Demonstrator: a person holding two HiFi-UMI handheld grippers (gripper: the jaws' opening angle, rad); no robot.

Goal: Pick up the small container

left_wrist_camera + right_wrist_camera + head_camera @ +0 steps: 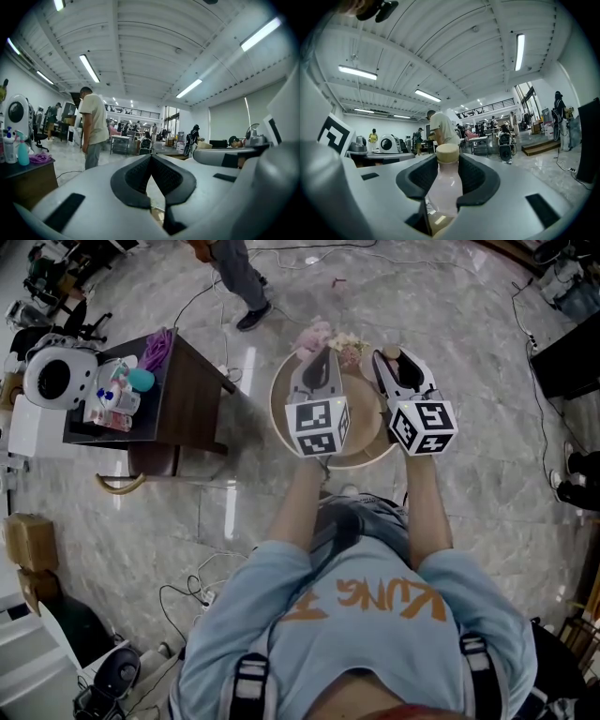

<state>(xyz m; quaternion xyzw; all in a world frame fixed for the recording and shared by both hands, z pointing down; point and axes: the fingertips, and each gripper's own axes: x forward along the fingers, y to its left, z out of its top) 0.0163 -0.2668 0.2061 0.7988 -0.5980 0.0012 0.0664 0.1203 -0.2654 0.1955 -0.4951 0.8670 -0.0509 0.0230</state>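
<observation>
Over the round table (pixel 278 405), ribbed right gripper (pixel 444 161) fingers (pixel 475 179) clasp the pink small container (pixel 444 190); left gripper (pixel 151 158) closed.

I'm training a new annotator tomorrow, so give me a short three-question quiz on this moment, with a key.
1. True or false: the left gripper holds the small container.
2. What stands between the jaws of the right gripper? A: a spray bottle. B: the small container. C: nothing.
3. Fill in: in the head view, both grippers hang over a round ____.
Key: 1 false, its jaws are together and empty; 2 B; 3 table.
</observation>
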